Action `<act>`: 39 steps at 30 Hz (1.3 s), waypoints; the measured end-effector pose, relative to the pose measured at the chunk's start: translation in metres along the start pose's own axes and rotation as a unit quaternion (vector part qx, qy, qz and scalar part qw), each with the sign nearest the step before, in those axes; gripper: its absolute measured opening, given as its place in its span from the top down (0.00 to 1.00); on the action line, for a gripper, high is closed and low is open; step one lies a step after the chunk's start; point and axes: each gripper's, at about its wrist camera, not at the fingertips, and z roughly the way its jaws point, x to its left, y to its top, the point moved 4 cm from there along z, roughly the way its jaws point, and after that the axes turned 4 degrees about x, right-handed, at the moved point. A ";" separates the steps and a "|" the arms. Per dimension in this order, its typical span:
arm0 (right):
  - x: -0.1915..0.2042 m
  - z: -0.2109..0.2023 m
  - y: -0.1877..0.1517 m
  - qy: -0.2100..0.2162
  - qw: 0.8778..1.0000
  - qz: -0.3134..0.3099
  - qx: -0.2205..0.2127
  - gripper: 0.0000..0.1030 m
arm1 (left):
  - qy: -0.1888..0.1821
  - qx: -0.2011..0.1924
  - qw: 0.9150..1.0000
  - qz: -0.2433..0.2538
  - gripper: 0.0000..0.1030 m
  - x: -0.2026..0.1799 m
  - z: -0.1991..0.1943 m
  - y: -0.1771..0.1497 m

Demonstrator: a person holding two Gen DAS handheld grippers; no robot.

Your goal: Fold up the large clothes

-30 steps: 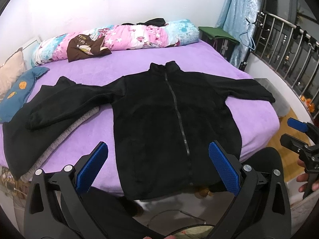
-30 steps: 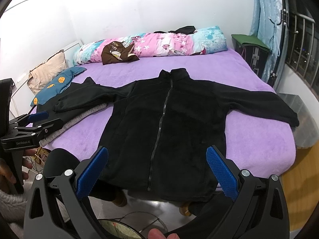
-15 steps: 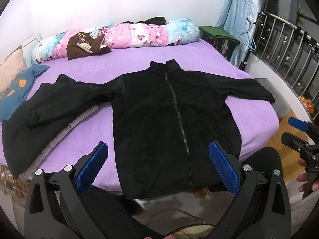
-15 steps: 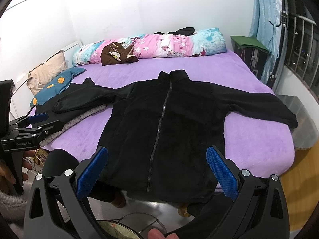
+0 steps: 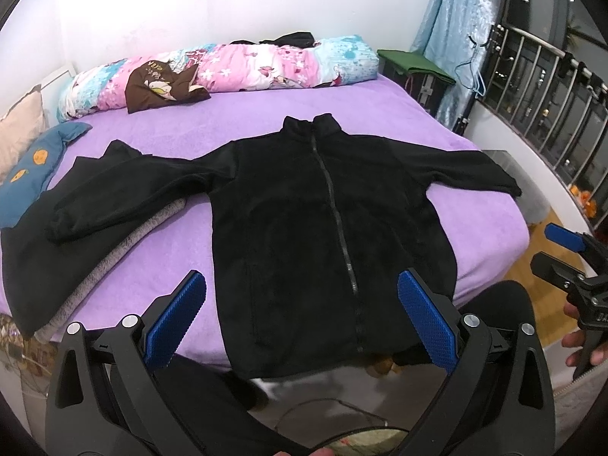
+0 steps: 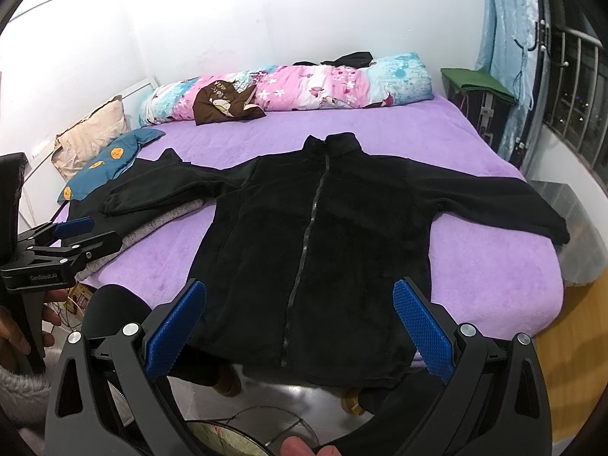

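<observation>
A purple bed (image 5: 475, 228) fills the room ahead of me, and the black jacket (image 5: 323, 228) lies flat on it, zipped, sleeves spread wide, hem hanging over the bed's near edge. No fold is made yet, so I judge the whole job remains. My left gripper (image 5: 302, 317) and right gripper (image 6: 300, 323) hover short of that edge, jaws spread wide, holding nothing.

The black jacket (image 5: 304, 220) hangs its hem over the near edge of the bed (image 5: 475, 228), so the bed's side below it is hidden. Left of the jacket, its sleeve covers part of a grey garment (image 5: 125, 243) — what kind cannot be told. Print on the brown cloth (image 5: 159, 83) beyond the collar is too small to read.
</observation>
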 end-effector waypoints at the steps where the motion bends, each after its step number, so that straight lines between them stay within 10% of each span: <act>1: 0.000 0.000 0.001 0.000 1.000 0.000 -0.001 0.06 | 0.000 0.000 1.000 -0.001 0.06 0.000 0.000 0.000; 17: 0.022 0.017 0.022 -0.022 0.999 -0.044 -0.007 0.06 | -0.036 -0.012 0.999 -0.035 0.06 0.018 0.006 0.004; 28: 0.091 0.060 0.065 -0.022 0.991 -0.131 -0.029 0.06 | -0.074 -0.018 0.990 -0.121 0.06 0.086 0.035 0.007; 39: 0.166 0.147 0.113 0.002 0.975 -0.221 -0.011 0.06 | -0.033 -0.036 0.978 -0.205 0.06 0.195 0.077 0.015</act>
